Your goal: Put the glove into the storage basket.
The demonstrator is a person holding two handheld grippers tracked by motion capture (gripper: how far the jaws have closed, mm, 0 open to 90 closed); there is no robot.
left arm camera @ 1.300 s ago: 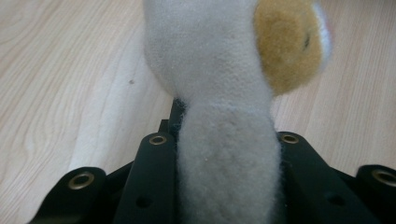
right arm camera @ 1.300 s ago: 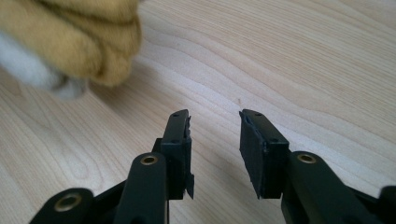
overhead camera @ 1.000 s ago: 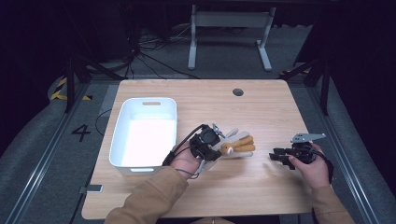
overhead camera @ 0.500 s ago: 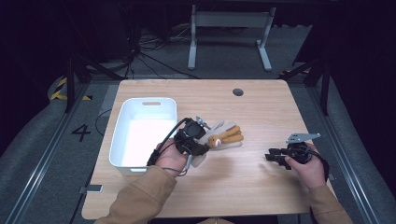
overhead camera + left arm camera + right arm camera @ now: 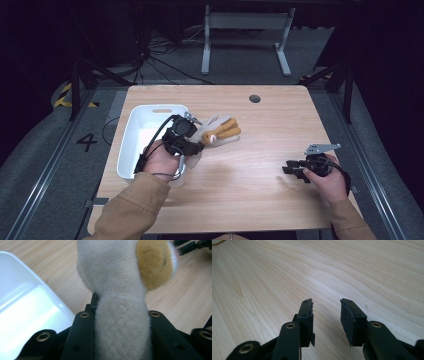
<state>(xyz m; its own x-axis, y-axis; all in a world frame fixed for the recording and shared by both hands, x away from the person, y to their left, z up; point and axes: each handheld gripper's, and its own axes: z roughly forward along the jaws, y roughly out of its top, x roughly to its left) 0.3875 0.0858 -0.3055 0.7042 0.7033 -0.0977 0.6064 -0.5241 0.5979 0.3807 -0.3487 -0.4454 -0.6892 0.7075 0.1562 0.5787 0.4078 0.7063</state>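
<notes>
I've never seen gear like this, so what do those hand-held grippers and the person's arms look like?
Each hand-held gripper, the left and the right, is a black device with two flat jaws pinned by brass-coloured rivets. A black cable loops from the left one; a grey three-cornered plate sits atop the right. The person wears tan sleeves.

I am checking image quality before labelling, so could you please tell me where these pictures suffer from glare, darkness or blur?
High view: the room around the table is nearly black, the white bin a little bright. Left gripper view: the bin's inside is blown out to white, and the plush toy sits so close that it looks soft. Right gripper view: evenly lit, wood grain sharp, fingers crisp.
</notes>
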